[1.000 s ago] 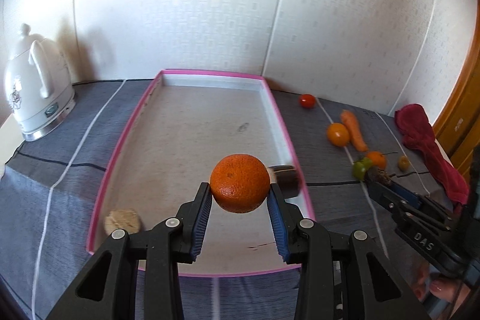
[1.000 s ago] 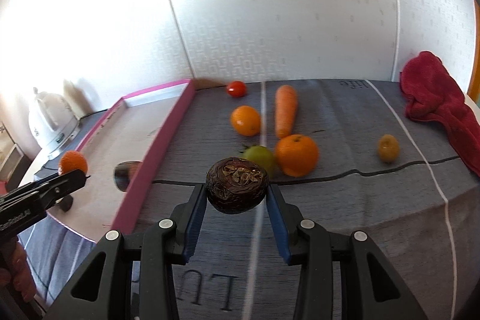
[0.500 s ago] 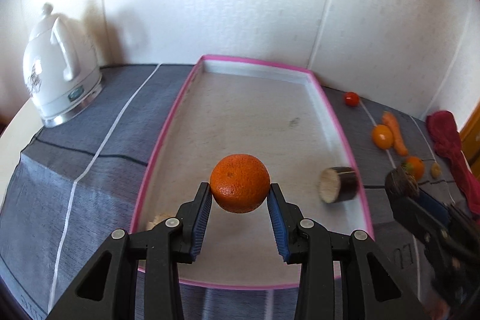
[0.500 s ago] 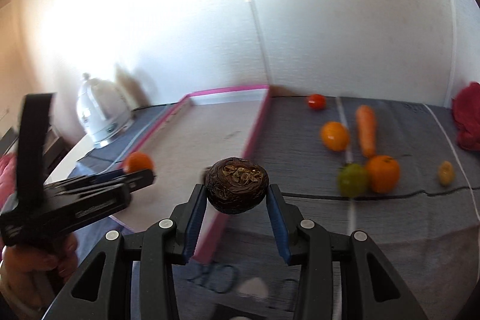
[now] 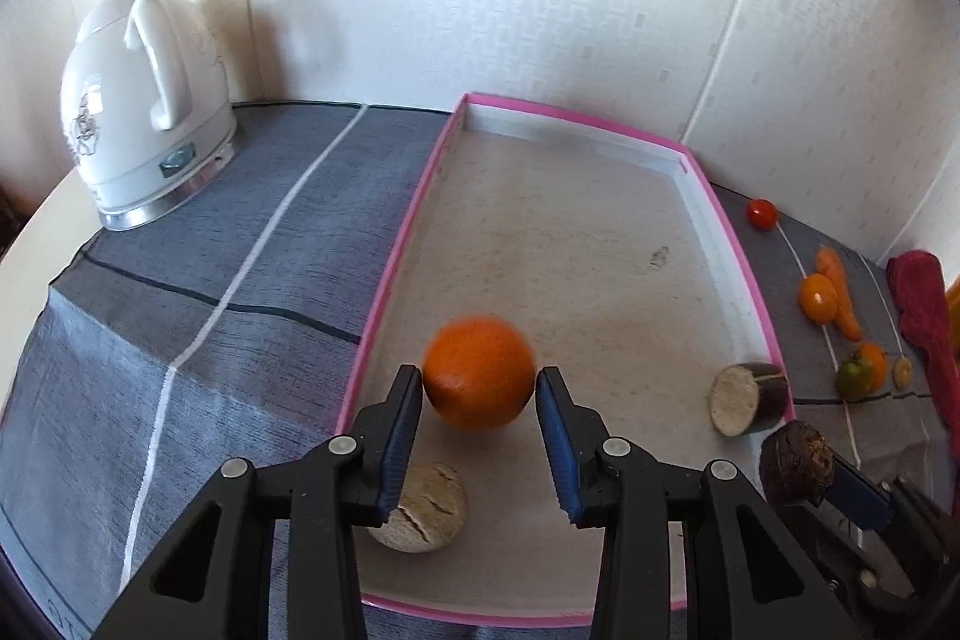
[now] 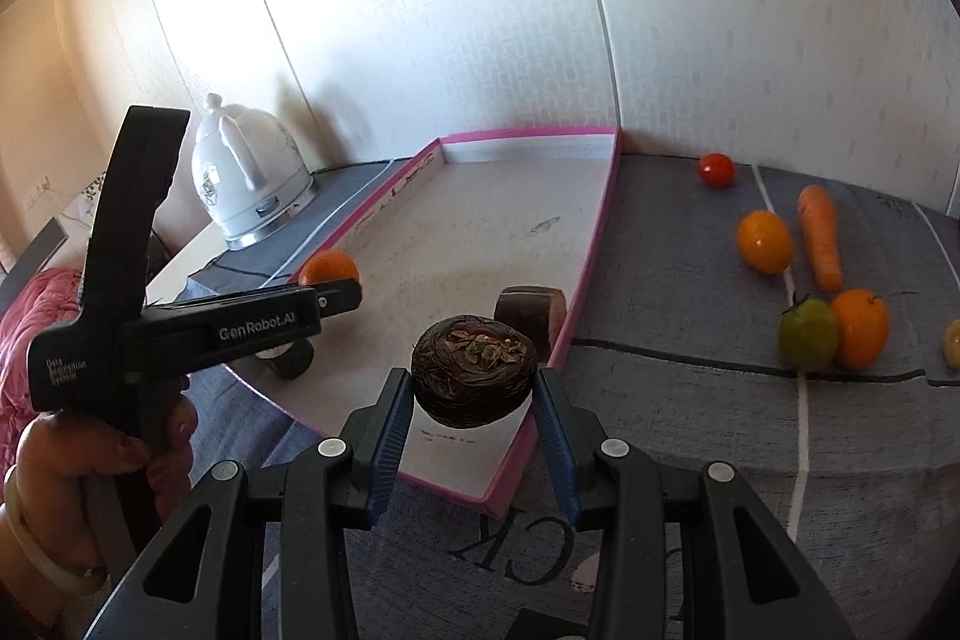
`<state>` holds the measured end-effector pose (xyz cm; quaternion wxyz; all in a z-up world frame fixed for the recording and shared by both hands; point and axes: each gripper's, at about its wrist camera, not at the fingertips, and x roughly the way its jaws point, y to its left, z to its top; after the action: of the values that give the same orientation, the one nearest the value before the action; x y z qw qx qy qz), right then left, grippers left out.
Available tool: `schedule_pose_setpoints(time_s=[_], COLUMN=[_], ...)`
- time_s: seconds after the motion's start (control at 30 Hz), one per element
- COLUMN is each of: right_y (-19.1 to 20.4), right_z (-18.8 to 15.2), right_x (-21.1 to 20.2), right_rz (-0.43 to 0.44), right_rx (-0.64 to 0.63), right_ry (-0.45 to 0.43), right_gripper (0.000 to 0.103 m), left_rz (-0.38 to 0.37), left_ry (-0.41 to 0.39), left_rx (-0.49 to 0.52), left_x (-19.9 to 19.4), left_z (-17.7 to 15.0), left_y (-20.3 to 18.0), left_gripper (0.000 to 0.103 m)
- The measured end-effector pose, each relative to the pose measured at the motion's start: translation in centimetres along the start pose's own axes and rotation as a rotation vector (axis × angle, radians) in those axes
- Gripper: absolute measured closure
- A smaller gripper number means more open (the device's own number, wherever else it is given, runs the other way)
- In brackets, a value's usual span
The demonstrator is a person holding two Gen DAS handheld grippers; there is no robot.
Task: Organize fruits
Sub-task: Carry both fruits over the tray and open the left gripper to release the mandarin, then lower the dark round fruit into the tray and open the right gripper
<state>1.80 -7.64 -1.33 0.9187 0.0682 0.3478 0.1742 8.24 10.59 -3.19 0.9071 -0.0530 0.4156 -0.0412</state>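
Left gripper (image 5: 478,403): fingers flank the blurred orange (image 5: 478,371) above the pink-rimmed tray (image 5: 384,292); contact apparently lost, jaws apart. Right gripper (image 6: 474,403): clamped on the dark wrinkled fruit (image 6: 474,370) over the tray's near corner.

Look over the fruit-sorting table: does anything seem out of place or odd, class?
Yes. A carrot lies among the loose fruits on the grey cloth, though it is a vegetable. Inside the pink tray lie two cut, dark-skinned chunks with pale flesh, one cracked across its cut face.
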Motion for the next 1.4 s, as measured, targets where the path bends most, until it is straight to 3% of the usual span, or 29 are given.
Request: schedule_pose_setpoints(time_s=[0.1, 0.37, 0.53, 0.63, 0.83, 1.03, 1.23, 1.4], right_y=[0.1, 0.5, 0.5, 0.7, 1.0, 0.9, 1.4, 1.2], right_z=[0.1, 0.2, 0.3, 0.3, 0.5, 1.3, 1.9, 2.1], right_x=[0.1, 0.2, 0.5, 1.0, 2.4, 3.6, 3.9, 3.3], right_rz=[-0.001, 0.002, 0.014, 0.02, 0.042, 0.065, 0.027, 0.023], right_rx=[-0.002, -0.024, -0.024, -0.033, -0.055, -0.061, -0.134, -0.11], right_ry=[-0.004, -0.009, -0.004, 0.007, 0.033, 0.053, 0.027, 0.004], right_gripper=[0.061, 0.061, 0.061, 0.061, 0.061, 0.063, 0.066, 0.066], left_rz=[-0.002, -0.001, -0.005, -0.008, 0.034, 0.069, 0.087, 0.084], left_ry=[-0.021, -0.046, -0.058, -0.058, -0.057, -0.055, -0.051, -0.049], left_rx=[0.002, -0.011, -0.037, -0.052, -0.082, -0.074, -0.058, -0.059], left_x=[-0.4, -1.6, -2.7, -3.3, -4.3, -4.5, -4.4, -4.4], left_z=[0.1, 0.0, -0.4, -0.8, -1.6, -2.1, -2.4, -2.4], left_y=[0.0, 0.3, 0.8, 1.4, 2.4, 2.3, 1.8, 1.9], left_gripper=[0.056, 0.053, 0.038, 0.036, 0.02, 0.013, 0.013, 0.013])
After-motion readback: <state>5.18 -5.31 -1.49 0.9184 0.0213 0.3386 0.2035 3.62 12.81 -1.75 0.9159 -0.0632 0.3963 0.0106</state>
